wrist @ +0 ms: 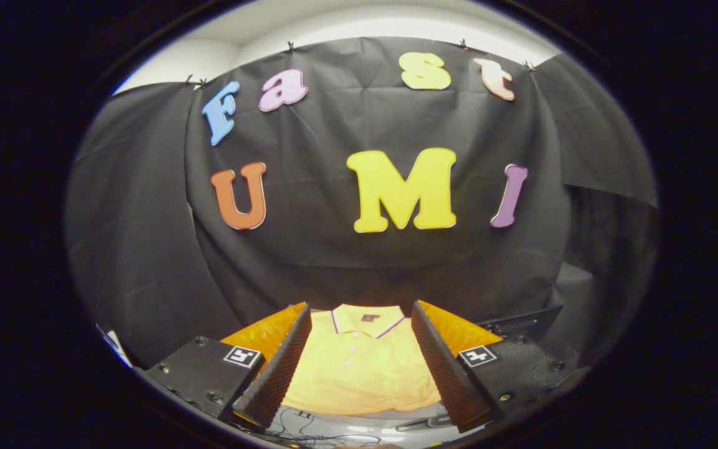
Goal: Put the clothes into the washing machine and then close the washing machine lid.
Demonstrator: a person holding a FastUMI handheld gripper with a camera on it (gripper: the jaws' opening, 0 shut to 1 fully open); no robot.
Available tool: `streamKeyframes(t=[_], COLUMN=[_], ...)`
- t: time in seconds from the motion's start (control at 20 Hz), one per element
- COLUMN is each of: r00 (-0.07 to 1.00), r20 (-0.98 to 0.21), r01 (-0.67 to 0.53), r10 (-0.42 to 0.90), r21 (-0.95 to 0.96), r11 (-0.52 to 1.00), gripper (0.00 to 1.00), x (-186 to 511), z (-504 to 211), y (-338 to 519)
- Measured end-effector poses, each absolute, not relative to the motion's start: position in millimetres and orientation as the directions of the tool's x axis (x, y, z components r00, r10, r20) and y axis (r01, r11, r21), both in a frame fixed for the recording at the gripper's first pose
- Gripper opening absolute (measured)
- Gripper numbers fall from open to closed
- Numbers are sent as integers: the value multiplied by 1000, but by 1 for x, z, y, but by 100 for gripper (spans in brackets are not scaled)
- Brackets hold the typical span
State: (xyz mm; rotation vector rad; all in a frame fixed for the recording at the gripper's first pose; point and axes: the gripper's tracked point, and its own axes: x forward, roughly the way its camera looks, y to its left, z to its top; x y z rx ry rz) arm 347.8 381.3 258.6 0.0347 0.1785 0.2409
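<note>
The gripper (359, 368) is held with its fingers spread wide apart, gripping nothing, and the yellow polo shirt (359, 368) lies flat just ahead, seen in the gap between them. By the look of it nothing has been done yet: the shirt still waits to be picked up, carried to the washer and shut in. It is a short, pale yellow garment with a striped collar edge, small buttons and a dark label, spread smooth on an orange surface (459, 330). Beyond hangs the black cloth wall (334, 249).
</note>
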Motion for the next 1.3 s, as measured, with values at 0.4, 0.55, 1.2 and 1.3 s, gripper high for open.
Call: streamKeyframes(t=[0.4,0.55,1.2,1.3], r00=[903,856,787,795], r20=[-399,-500,-610,-600], r01=[-157,-139,-112,-107], r10=[158,131,89,95], r21=[37,23,1,16], r11=[987,990,994,994], gripper=[100,100,96,84], x=[443,465,486,485], z=[166,123,63,63], y=[422,431,428,426])
